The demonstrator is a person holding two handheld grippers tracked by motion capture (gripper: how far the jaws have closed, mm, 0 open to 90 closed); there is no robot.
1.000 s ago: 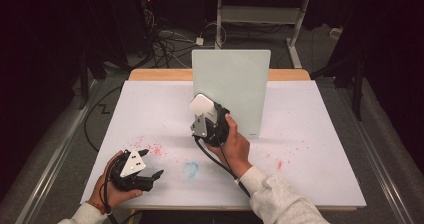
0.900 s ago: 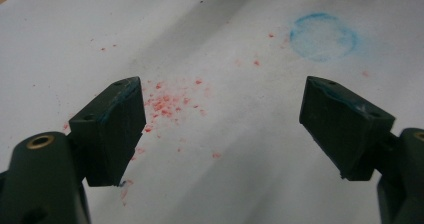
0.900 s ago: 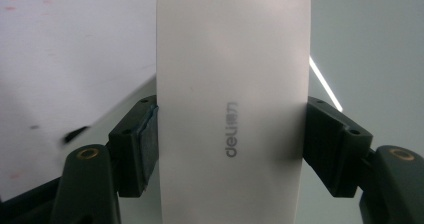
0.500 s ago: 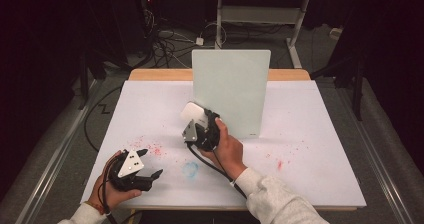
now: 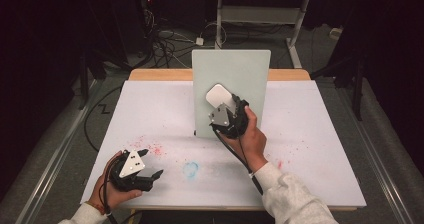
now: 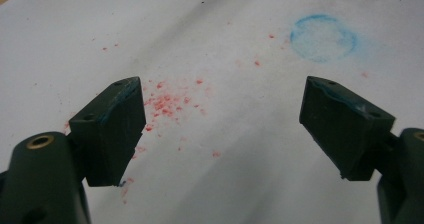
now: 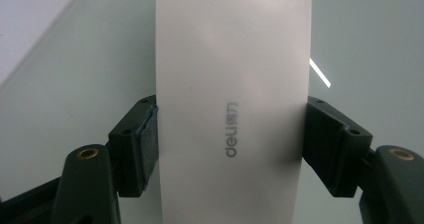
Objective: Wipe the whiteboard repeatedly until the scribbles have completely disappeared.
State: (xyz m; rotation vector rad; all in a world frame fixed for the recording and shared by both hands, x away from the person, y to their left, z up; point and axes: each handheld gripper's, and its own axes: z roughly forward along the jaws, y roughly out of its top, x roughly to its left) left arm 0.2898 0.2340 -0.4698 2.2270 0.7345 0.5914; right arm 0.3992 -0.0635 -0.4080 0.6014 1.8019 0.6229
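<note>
My right gripper (image 7: 230, 139) pinches the smooth, light-looking white eraser (image 7: 232, 84) across its long edges, probably slippery, held against the board (image 5: 250, 74), while my left gripper (image 6: 220, 129) gapes wide, empty.

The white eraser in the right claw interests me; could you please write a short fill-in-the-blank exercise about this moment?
1. The right claw is shut on a white ____ marked "deli".
2. The eraser is held against the upright pale green ____.
3. The left claw hovers with its jaws ____.
4. The smudged ring on the white table is ____ in colour.

Missing words: eraser; board; open; blue
</note>
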